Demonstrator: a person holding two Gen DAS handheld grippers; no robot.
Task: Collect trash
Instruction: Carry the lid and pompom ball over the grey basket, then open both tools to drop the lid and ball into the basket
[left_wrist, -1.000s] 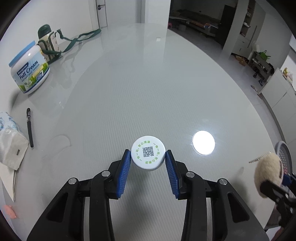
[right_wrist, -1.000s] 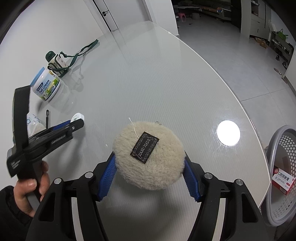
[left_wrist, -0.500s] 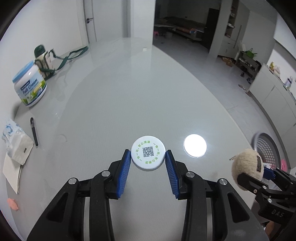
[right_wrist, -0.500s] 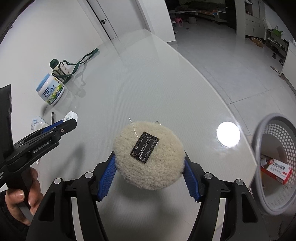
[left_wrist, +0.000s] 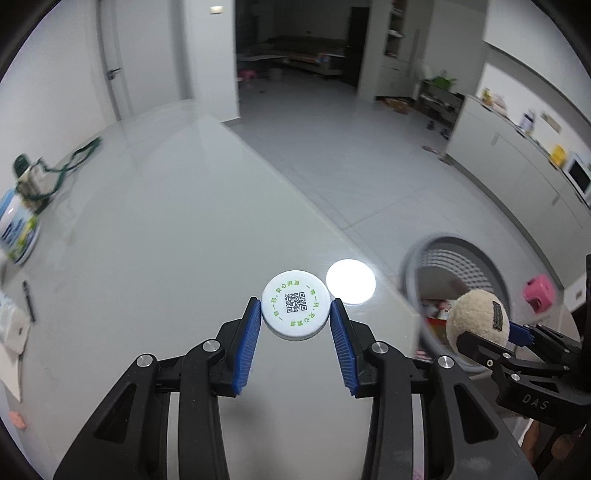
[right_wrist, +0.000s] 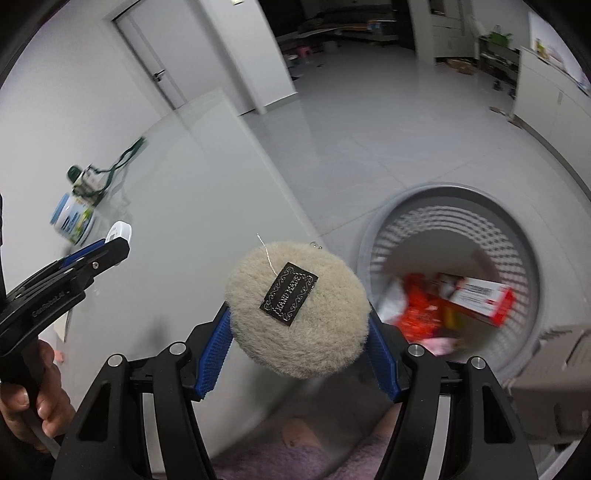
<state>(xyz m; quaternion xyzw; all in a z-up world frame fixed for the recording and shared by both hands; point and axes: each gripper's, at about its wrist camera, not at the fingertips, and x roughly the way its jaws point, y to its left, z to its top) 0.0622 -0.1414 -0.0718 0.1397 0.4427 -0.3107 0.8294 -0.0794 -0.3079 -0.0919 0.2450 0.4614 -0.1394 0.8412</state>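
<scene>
Left gripper (left_wrist: 295, 317) grips a white bottle cap (left_wrist: 295, 309) over the table (left_wrist: 166, 240); right gripper (right_wrist: 299, 328) clamps a fluffy pom-pom (right_wrist: 297, 310) near the table's edge. We judge this the carry step. The grey waste basket (right_wrist: 517, 229) waits beside; next we must position each above it and release.

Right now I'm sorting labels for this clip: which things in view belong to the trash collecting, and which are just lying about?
Part of the job:
- white cap, clamped in the left gripper
- fluffy round puff, clamped in the right gripper
- grey basket, already holding trash

Lying about on the table:
- milk powder tub
- green-strapped bottle
- pen
</scene>
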